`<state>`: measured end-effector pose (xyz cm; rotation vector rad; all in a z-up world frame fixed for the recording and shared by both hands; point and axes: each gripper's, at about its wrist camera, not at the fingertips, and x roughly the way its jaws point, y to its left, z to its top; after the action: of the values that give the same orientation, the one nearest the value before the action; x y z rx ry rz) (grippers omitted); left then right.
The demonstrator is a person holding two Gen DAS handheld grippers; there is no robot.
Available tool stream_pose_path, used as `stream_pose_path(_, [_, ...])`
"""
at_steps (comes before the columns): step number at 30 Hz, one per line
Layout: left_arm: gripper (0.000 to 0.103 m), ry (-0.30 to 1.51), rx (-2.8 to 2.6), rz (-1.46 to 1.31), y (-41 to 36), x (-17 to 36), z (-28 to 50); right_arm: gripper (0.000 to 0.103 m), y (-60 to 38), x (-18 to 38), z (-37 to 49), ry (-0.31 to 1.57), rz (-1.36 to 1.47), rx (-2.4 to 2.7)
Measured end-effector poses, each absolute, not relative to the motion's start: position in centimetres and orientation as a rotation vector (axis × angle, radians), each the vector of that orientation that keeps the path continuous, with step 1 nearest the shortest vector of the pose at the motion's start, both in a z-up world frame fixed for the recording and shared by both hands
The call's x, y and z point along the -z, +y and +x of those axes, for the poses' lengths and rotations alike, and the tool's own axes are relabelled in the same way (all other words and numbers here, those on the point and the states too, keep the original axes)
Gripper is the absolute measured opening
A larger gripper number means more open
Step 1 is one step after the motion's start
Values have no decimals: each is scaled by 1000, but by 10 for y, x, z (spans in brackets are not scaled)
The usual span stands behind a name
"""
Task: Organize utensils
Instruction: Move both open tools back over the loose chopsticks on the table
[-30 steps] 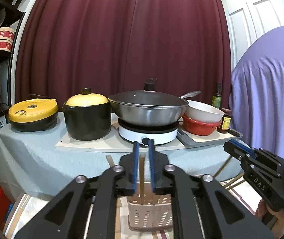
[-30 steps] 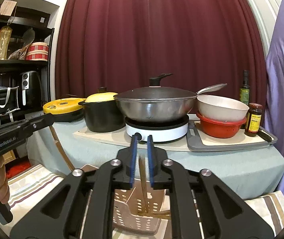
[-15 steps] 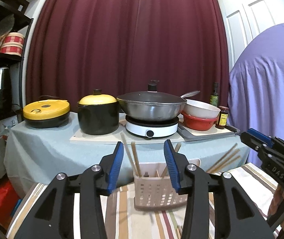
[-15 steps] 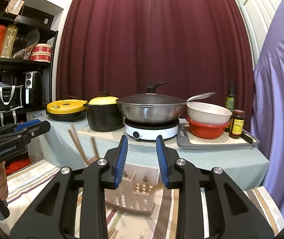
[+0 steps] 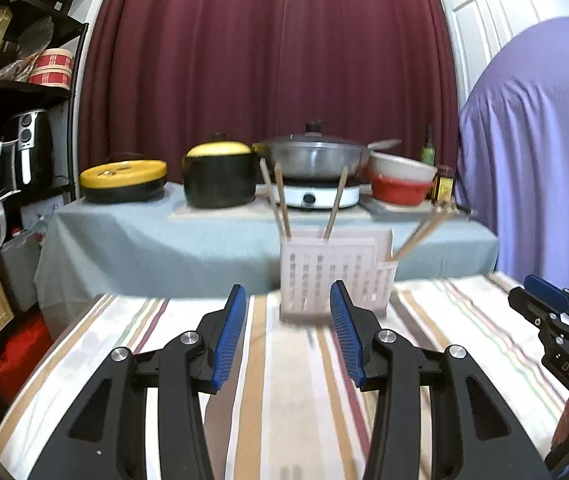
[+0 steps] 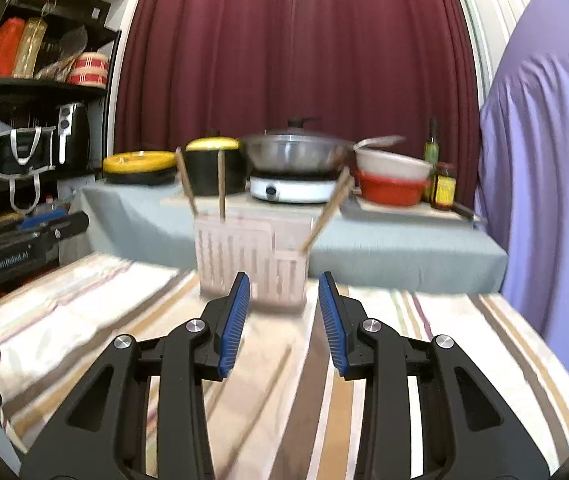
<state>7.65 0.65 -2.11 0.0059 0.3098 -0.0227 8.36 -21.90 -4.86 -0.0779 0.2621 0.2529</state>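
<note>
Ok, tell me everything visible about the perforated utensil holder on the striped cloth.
The utensil holder is a pale, translucent-looking plastic caddy with slotted walls, standing upright on the striped tablecloth. A lower, smaller compartment adjoins its right side. Wooden chopsticks lean out of it, some in the tall part, some in the small one. Neither open gripper touches it.

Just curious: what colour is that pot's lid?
Yellow lid on a black pot; left wrist view.

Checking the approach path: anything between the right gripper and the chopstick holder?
Nothing visible. The right gripper, jaws open, faces the chopstick holder with only striped cloth between them. The chopsticks in it lean outward above that path, not across it.
</note>
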Motion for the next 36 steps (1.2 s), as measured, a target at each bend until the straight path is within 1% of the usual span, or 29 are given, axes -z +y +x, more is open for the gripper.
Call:
stream_pose_path(6, [44,371,2,-11,7,52,48,35,-221,87,53,332,-83,-258])
stream_pose_path(13, [44,422,-17,-16,7,76,32,35,-221,117,32,385,-81,-271])
stream_pose_path(24, [44,448,-4,-25,1,100,11,35,-207,138,17,422,-113,-313])
stream_pose_path(36, [44,485,62,-24,-13,113,7,35,-191,163,25,549,-164,-335])
